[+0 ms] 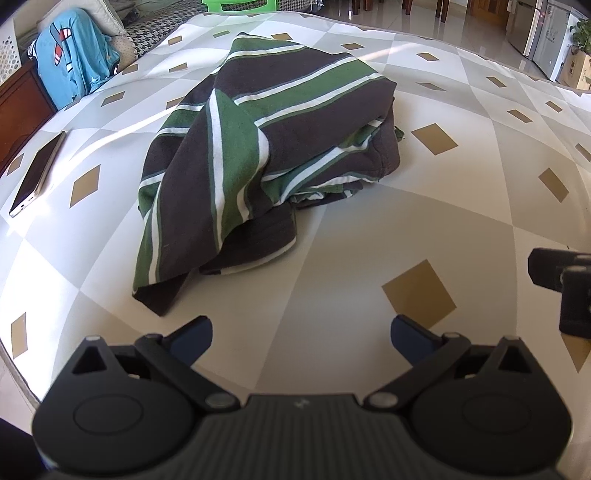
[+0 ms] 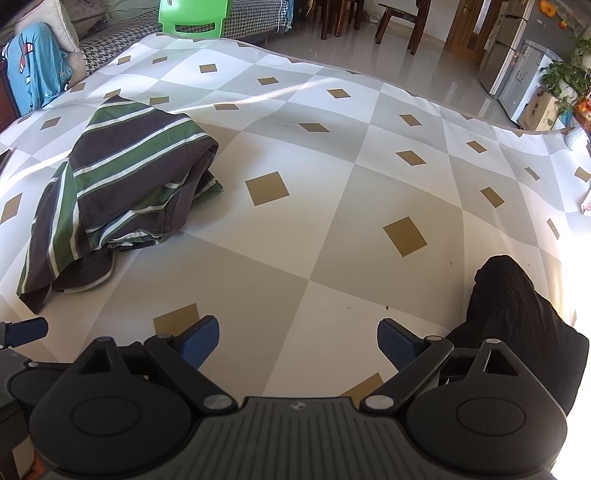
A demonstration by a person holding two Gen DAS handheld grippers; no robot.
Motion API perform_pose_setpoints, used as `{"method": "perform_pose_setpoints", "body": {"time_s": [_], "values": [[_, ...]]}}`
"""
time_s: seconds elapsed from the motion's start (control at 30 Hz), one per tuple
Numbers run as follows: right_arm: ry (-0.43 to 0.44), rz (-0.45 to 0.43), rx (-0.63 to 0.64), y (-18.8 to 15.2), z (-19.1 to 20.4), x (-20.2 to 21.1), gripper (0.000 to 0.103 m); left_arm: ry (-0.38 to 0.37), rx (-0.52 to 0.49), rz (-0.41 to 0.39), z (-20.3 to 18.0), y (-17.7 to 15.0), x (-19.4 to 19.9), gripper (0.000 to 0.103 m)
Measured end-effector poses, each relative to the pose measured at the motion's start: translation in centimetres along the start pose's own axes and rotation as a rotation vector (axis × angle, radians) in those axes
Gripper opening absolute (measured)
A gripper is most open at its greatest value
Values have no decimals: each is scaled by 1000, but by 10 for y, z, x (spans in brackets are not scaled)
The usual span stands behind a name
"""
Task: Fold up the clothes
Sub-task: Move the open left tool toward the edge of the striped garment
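A striped garment (image 1: 258,147), dark brown with green and white bands, lies crumpled in a heap on the checked mat (image 1: 369,229). It also shows in the right wrist view (image 2: 122,177) at the left. My left gripper (image 1: 301,338) is open and empty, a short way in front of the garment's near corner. My right gripper (image 2: 297,341) is open and empty, over bare mat to the right of the garment. Part of the right gripper shows at the left wrist view's right edge (image 1: 569,291).
A phone (image 1: 37,173) lies on the mat's left side. A blue garment (image 1: 74,62) hangs over furniture at the back left. A green plastic chair (image 2: 192,16) stands behind the mat. A black-clad knee (image 2: 517,317) rests on the mat at the right.
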State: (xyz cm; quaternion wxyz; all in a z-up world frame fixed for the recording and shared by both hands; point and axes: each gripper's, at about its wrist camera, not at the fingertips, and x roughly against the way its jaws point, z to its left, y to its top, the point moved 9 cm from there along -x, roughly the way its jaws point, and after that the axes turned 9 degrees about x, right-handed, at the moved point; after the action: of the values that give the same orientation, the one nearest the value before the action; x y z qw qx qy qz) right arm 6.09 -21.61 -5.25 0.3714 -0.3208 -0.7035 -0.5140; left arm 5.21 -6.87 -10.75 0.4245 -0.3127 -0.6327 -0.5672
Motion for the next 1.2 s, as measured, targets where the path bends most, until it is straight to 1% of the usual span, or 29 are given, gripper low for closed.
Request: {"method": "perform_pose_setpoints", "body": {"time_s": [0.27,0.57,0.73,0.83,1.07,1.2], "values": [[-9,5,-13,0,-2,-2,93,0,15,5,2,1,-1,103],[-28,16,-30,0,-6,-5,93,21,3,-49,3,9,6,103],[-30,20,-31,0,-8,-7,93,45,-6,-70,6,13,6,103],[-33,21,-31,0,-9,-8,93,42,6,-75,9,16,7,103],[-42,31,-26,1,-9,-14,93,27,20,-94,14,36,16,103],[-44,25,-25,3,-9,-14,93,18,4,-116,14,53,28,103]]}}
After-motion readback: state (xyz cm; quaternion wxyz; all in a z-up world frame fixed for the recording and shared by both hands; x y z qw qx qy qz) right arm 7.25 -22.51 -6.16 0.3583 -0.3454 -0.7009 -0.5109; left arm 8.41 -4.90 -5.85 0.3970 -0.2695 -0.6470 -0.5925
